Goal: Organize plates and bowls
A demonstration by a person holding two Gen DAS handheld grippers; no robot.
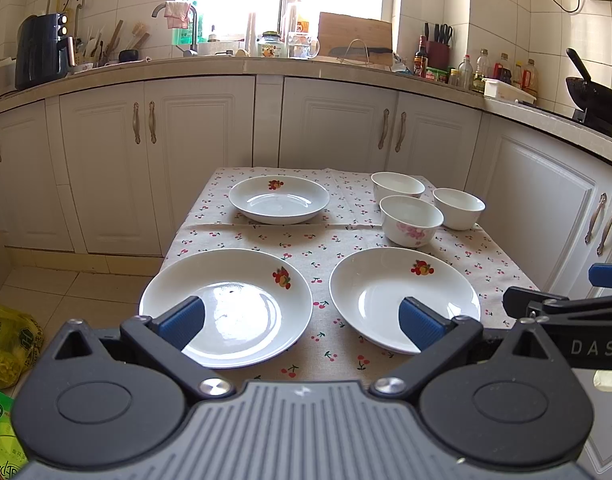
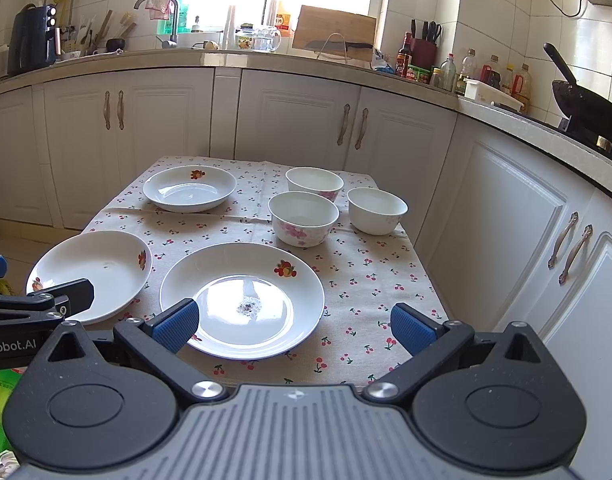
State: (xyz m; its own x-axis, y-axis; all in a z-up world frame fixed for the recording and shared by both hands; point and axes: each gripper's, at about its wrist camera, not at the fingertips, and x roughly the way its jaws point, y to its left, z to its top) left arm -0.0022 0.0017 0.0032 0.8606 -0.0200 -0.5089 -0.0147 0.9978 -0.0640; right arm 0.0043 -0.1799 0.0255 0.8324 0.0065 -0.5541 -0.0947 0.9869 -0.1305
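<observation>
my left gripper (image 1: 301, 322) has its jaws spread wide and holds nothing; the blue pads (image 1: 183, 320) hang above the near edge of the counter (image 1: 306, 240), touching no dish. the left pad sits over the near-left plate (image 1: 225, 306), the right pad over the near-right plate (image 1: 404, 298), with the gap between the two plates between them.

my right gripper (image 2: 293, 326) is just as wide apart and empty. its left pad (image 2: 175, 326) overlaps the near rim of the near-right plate (image 2: 241, 298); the right pad hangs over bare cherry-print cloth (image 2: 366, 280). each gripper shows at the edge of the other's view, so they hang side by side, close but apart.

the three plates are shallow, white, each with a fruit print on the rim. the two near ones lie side by side, not touching, and the near-left plate (image 2: 91, 274) reaches close to the cloth's left edge. the far plate (image 1: 279, 199) sits alone at the back left.

three white bowls cluster at the back right: a pink-flowered bowl (image 1: 411, 220) nearest, a second bowl (image 1: 398, 185) behind it, a third bowl (image 1: 458, 208) to the right near the cloth's edge. they stand upright, very close; i cannot tell whether they touch.

open cloth lies in a band between the near plates and the far row, and at the near right corner. white cabinets (image 1: 338, 124) stand behind and to the right.
</observation>
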